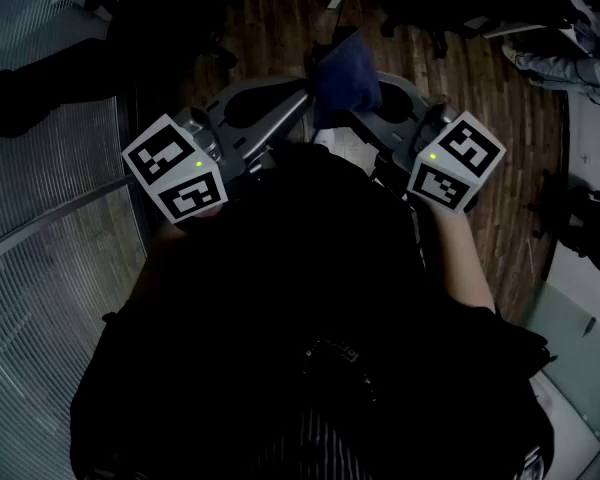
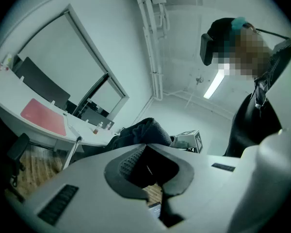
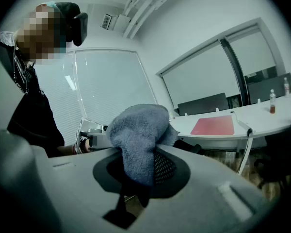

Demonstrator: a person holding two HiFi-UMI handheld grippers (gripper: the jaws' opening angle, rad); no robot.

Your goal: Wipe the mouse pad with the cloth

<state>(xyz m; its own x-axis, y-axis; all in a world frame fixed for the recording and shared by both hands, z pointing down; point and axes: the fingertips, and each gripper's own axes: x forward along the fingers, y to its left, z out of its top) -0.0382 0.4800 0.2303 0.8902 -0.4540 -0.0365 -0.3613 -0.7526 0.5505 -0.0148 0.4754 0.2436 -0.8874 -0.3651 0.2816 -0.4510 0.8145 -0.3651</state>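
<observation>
While both tools are held close in front of the person's dark top (image 1: pixel 310 308), above a wood floor (image 1: pixel 480 78), the items stand as listed.

1. The right gripper (image 3: pixel 138 152). Its jaws are closed on the cloth (image 3: pixel 136 127). The cloth is blue-grey terry. A bunched lobe of it stands out past the tips, and a tail hangs down through the opening between the jaws, against the meshed pad (image 3: pixel 164 167).

2. The left gripper (image 2: pixel 146 144). Its jaws are brought together, with the tips meeting. The bulge of the cloth sits just beyond the tips. Whether a fold is caught there cannot be told.

3. Placement. In the head view the two grippers point inward toward each other with the cloth between their tips. The marker cubes (image 1: pixel 175 168) sit outermost, one on each side.

4. The mouse pad (image 3: pixel 213 125). It is red and rectangular, lying flat on a white curved desk (image 3: pixel 262 118). It is well apart from both grippers and from the cloth, and it shows in both gripper views.

5. Sundries. Two bottles (image 3: pixel 271 101) stand upright on the desk, to the right of the mouse pad in the right gripper view. Dark chair backs (image 3: pixel 203 103) stand behind the desk. A ceiling strip light (image 2: pixel 214 85) is lit.
</observation>
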